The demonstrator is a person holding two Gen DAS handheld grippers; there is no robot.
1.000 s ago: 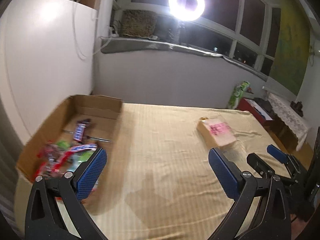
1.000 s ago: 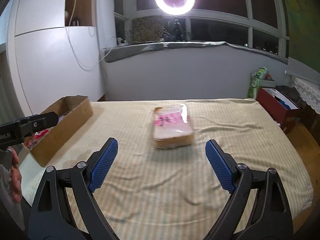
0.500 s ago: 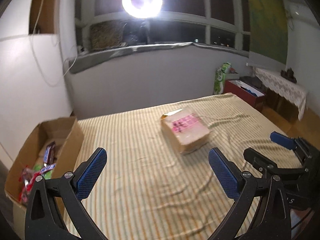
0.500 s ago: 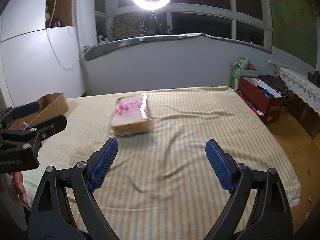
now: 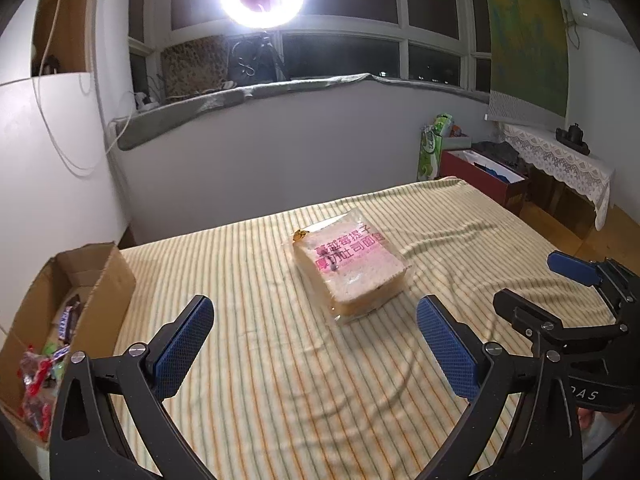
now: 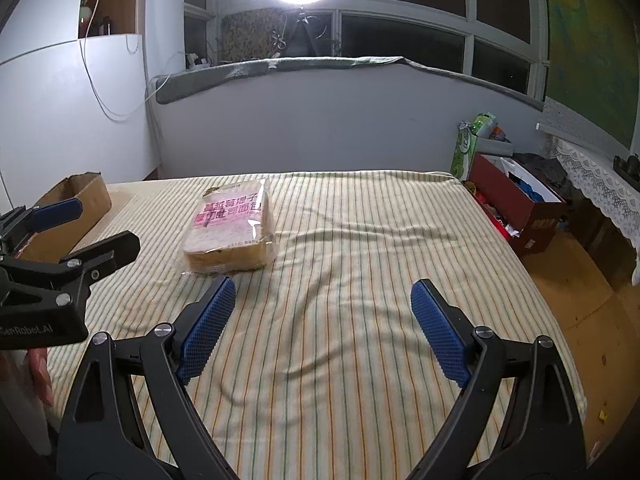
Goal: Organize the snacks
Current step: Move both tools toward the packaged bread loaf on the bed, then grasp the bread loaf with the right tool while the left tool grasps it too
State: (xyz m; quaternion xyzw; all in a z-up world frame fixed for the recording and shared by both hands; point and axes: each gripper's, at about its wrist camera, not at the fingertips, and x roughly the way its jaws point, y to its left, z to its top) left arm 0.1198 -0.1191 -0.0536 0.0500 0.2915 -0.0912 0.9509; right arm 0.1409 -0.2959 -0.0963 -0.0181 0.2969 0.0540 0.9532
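Plastic-wrapped bread loaf (image 5: 350, 266) flat on striped bedsheet (image 5: 280, 380) — both grippers agape, empty.

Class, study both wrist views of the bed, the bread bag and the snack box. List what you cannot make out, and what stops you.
- cardboard box contents: right wrist view, hidden by its wall and the left gripper.
- cardboard box's near end: left wrist view, cut off by the frame edge.
- snack wrappers brands: left wrist view, too small.
- bread bag underside: both views, against the bedspread.
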